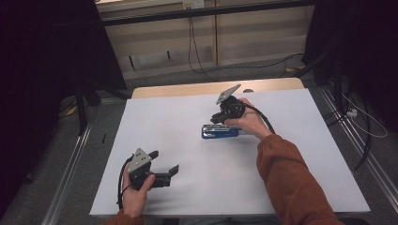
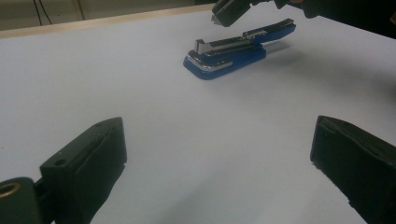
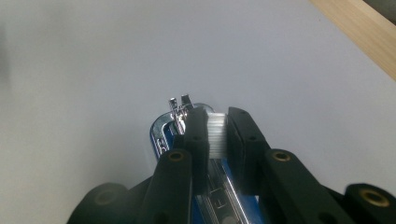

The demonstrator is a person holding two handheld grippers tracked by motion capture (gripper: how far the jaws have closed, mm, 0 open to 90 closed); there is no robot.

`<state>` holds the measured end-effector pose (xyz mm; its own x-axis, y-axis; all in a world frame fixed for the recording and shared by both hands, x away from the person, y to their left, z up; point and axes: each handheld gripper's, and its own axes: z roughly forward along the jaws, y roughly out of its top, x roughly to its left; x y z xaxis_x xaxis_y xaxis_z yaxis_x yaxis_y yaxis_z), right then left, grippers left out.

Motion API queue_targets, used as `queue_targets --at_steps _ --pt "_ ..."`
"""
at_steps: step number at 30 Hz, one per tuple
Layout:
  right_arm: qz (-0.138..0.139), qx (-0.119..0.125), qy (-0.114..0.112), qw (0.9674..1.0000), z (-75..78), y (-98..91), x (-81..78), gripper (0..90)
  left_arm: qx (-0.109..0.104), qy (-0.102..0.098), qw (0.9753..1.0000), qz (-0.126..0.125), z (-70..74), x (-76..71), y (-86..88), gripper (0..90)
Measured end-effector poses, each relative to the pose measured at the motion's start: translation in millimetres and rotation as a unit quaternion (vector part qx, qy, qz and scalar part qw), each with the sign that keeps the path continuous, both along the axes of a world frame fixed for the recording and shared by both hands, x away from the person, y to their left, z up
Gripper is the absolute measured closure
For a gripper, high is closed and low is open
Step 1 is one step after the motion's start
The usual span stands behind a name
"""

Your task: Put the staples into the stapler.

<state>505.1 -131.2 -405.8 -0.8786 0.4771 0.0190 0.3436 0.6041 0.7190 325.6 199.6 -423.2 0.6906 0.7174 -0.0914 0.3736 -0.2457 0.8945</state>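
Observation:
A blue and chrome stapler (image 1: 219, 131) lies on the white table (image 1: 187, 140), right of centre; in the left gripper view the stapler (image 2: 233, 51) shows its blue lid lifted off the metal track. My right gripper (image 1: 219, 118) hangs just above it, tips down. In the right gripper view my right gripper (image 3: 216, 116) is shut on a pale strip of staples (image 3: 216, 135), with the stapler (image 3: 161, 135) directly beneath. My left gripper (image 1: 165, 161) rests near the front left of the table, open, with nothing between its fingers (image 2: 93, 154).
A wooden strip (image 1: 187, 89) runs along the table's far edge. Beyond it, cables (image 1: 197, 51) trail over the floor. Dark stands (image 1: 84, 103) flank the table on both sides. White tabletop lies open between the two grippers.

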Motion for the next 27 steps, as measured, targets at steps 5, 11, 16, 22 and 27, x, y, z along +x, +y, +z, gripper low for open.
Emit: queue_targets --at_steps 5,11,16,22,27 --pt "0.006 -0.004 0.000 1.0000 -4.5 0.5 1.7 78.8 0.001 0.000 1.0000 0.000 0.1 0.2 0.5 3.8" --pt "0.029 -0.003 0.004 0.9996 -8.2 1.0 2.7 78.8 -0.001 0.000 1.0000 0.002 0.2 0.0 0.6 3.8" --pt "0.038 -0.004 0.009 0.9992 -9.9 1.1 2.9 78.8 0.001 0.000 1.0000 0.000 0.2 0.2 0.4 3.8" --pt "0.045 -0.008 0.010 0.9989 -9.5 1.6 3.4 78.8 0.001 0.003 1.0000 0.001 -0.2 0.4 0.0 3.8" --pt "0.059 -0.015 0.005 0.9981 -9.2 3.9 5.2 78.8 0.000 0.003 1.0000 -0.001 -0.1 0.4 0.1 3.8"
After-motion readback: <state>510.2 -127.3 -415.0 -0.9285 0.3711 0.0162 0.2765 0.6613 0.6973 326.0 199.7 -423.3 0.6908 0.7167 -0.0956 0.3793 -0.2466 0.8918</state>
